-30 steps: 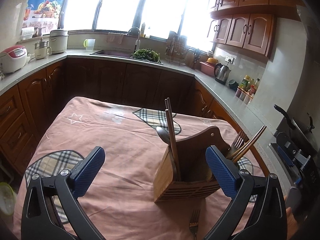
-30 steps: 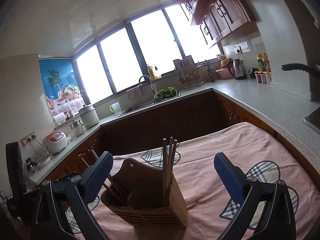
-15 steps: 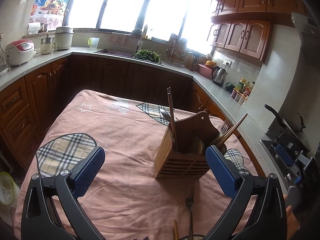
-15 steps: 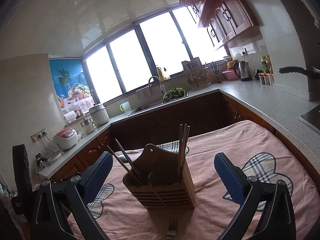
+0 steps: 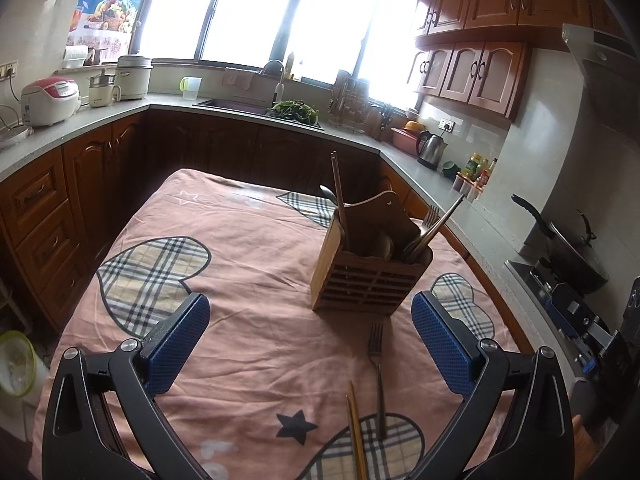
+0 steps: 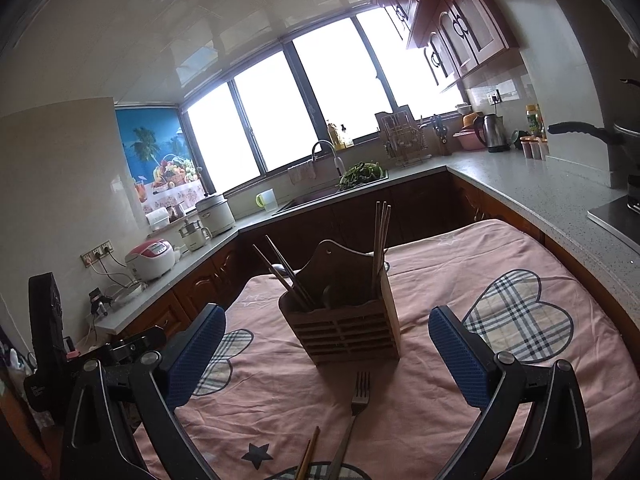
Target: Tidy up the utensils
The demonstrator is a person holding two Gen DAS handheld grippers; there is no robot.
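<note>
Change: both tools are pulling back from the wooden caddy [image 5: 370,268]; a second ago it filled the space between the jaws, now it sits ahead of them with open cloth between.
Newly in view: a fork [image 5: 376,364] and a pair of chopsticks [image 5: 355,428] on the cloth, close in front of the tools. A second ago only the fork's tines peeked in at the bottom edge.
Meaning: my read is that one drop-off is done and the retreat lines up the next pickup; two loose pieces are left to sort.
Left tool [image 5: 310,344]: jaws spread wide, nothing between the blue pads.
Right tool [image 6: 326,354]: also spread wide and carrying nothing.
Fork: silver, slim handle, lying flat straight ahead of the right tool and toward the right pad of the left tool, tines pointing at the caddy and stopping just short of its slatted base.
Chopsticks: pale wood, lying together just left of the fork's handle, running out of frame at the near edge.
Caddy: upright on the pink-clothed surface [image 5: 240,264], slatted front, tall arched back. Chopsticks stand in one end compartment, metal handles lean out of the other, and a spoon bowl shows behind.
Next: the fork looks the easier grab.
</note>
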